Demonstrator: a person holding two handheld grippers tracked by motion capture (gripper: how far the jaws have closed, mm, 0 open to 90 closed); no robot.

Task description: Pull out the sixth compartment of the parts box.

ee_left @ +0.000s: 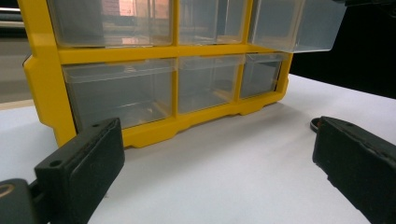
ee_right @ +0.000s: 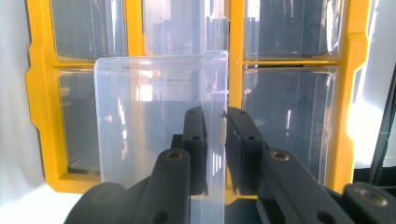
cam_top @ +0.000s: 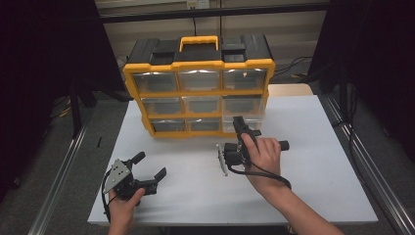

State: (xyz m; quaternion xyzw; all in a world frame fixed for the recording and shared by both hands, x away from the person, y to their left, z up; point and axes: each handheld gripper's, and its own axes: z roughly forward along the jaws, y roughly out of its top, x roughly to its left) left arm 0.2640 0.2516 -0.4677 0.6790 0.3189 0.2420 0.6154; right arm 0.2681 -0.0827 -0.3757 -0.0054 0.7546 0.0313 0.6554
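Observation:
A yellow and black organiser cabinet with clear plastic drawers stands at the back of the white table. Its right-column, middle-row drawer is pulled partway out. My right gripper reaches up to that drawer's front. In the right gripper view the gripper is shut on the thin clear wall of the drawer, with the cabinet's yellow frame behind. My left gripper rests open near the table's front left. It faces the cabinet and the protruding drawer with nothing between its jaws.
Metal rails run along both sides of the table, with dark curtains beyond. A wooden surface lies behind the table at the right. There is bare table between the two grippers and to the right of my right hand.

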